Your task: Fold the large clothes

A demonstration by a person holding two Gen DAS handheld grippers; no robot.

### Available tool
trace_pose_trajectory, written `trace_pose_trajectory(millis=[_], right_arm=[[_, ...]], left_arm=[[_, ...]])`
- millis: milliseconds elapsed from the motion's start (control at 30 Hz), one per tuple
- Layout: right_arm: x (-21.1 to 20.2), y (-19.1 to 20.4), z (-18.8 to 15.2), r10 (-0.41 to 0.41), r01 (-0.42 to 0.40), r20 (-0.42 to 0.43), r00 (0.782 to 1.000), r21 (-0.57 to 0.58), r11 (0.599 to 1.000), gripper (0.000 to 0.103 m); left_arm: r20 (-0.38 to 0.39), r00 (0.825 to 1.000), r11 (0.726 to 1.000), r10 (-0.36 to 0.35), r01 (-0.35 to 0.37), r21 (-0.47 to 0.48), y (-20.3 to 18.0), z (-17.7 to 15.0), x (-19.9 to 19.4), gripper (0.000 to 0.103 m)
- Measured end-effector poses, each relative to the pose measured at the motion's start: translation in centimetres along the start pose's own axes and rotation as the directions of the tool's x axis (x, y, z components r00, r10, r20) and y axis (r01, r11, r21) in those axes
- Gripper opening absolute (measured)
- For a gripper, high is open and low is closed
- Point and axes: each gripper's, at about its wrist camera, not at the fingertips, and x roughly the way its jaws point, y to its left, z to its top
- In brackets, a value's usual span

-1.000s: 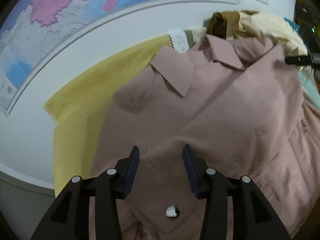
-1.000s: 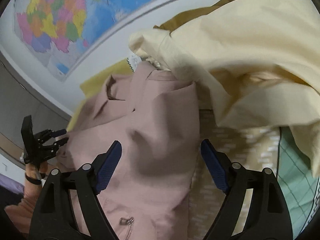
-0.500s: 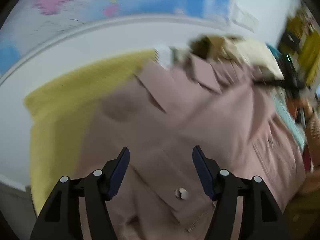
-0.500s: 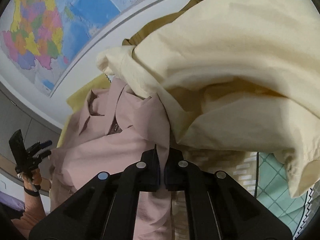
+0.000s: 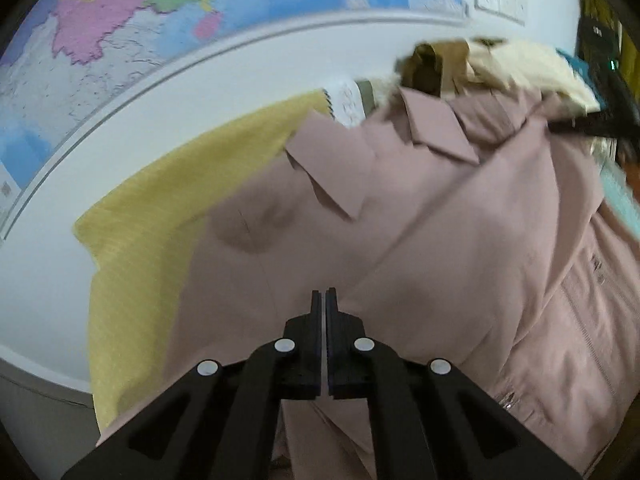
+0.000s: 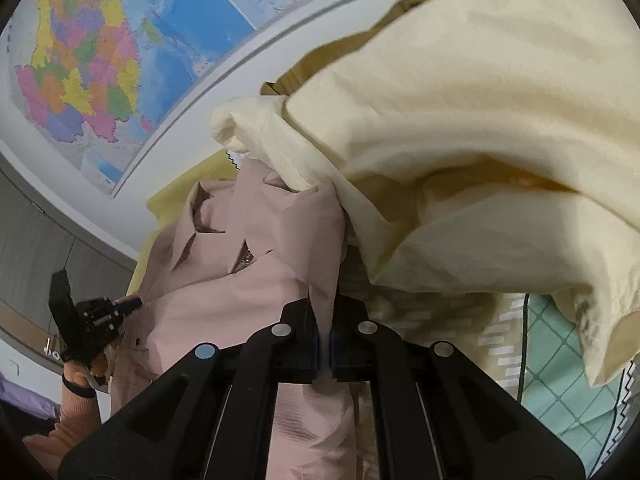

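Behind your yellow cloth (image 5: pixel 152 240) hangs a wall map (image 6: pixel 100 60). Your left gripper (image 5: pixel 324 300) and right gripper (image 6: pixel 325 320) each pinch the pink jacket (image 5: pixel 440 240) spread there. Lift carelessly and the cream garment (image 6: pixel 480 120) (draped over its shoulder) may drag along.

The left tongs (image 5: pixel 324 294), spread apart over the pink jacket (image 5: pixel 440 240) a second ago and wider still half a second ago, are now pressed together on its fabric. The right tongs (image 6: pixel 325 344), wide open a second ago, now pinch a raised fold of the jacket's edge, which stands up between them instead of lying flat.
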Motion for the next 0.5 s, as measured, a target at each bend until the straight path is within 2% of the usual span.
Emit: trace_pose_trajectory(millis=[33, 67, 100, 133, 200, 300, 367, 400, 433, 467, 500], right_arm=[[-0.1, 0.0, 0.0, 0.003, -0.003, 0.001, 1.0, 0.001, 1.0, 0.004], [-0.1, 0.0, 0.0, 0.008, -0.008, -0.001, 1.0, 0.001, 1.0, 0.004], [0.0, 0.0, 0.0, 0.004, -0.004, -0.002, 1.0, 0.003, 1.0, 0.004], [0.1, -0.1, -0.1, 0.005, -0.005, -0.003, 1.0, 0.005, 1.0, 0.004], [0.2, -0.3, -0.2, 0.009, -0.009, -0.006, 1.0, 0.015, 1.0, 0.004], [0.2, -0.6, -0.2, 0.02, -0.02, -0.008, 1.0, 0.026, 0.999, 0.005], [0.3, -0.7, -0.2, 0.027, -0.026, -0.011, 1.0, 0.027, 0.999, 0.005], [0.3, -0.7, -0.3, 0.027, -0.027, -0.011, 1.0, 0.027, 0.999, 0.005], [0.3, -0.7, -0.3, 0.027, -0.027, -0.011, 1.0, 0.027, 0.999, 0.005], [0.3, -0.7, -0.3, 0.029, -0.028, -0.011, 1.0, 0.027, 0.999, 0.005], [0.3, -0.7, -0.3, 0.03, -0.029, -0.01, 1.0, 0.028, 0.999, 0.005]], left_arm=[[-0.001, 1.0, 1.0, -0.013, 0.013, -0.009, 0.6, 0.4, -0.2, 0.004], [-0.014, 0.999, 0.999, -0.037, 0.037, -0.014, 0.9, 0.3, -0.1, 0.01], [-0.035, 0.996, 0.997, -0.078, 0.078, -0.018, 1.2, 0.2, 0.1, 0.034], [-0.051, 0.994, 0.995, -0.101, 0.1, -0.015, 1.1, -0.1, 0.4, 0.052], [-0.084, 0.99, 0.994, -0.11, 0.112, 0.021, 0.4, -1.0, 1.1, 0.056], [-0.149, 0.987, 0.995, -0.068, 0.077, 0.058, -0.5, -2.1, 2.4, 0.057], [-0.149, 0.987, 0.996, -0.065, 0.074, 0.056, -0.6, -2.4, 2.7, 0.056], [-0.14, 0.988, 0.996, -0.068, 0.076, 0.05, -0.5, -2.4, 2.7, 0.047], [-0.13, 0.989, 0.996, -0.075, 0.081, 0.037, -0.3, -2.4, 2.7, 0.03], [-0.124, 0.99, 0.997, -0.073, 0.077, 0.03, -0.3, -2.3, 2.7, 0.022], [-0.117, 0.991, 0.997, -0.065, 0.069, 0.028, -0.2, -2.3, 2.6, 0.003]])
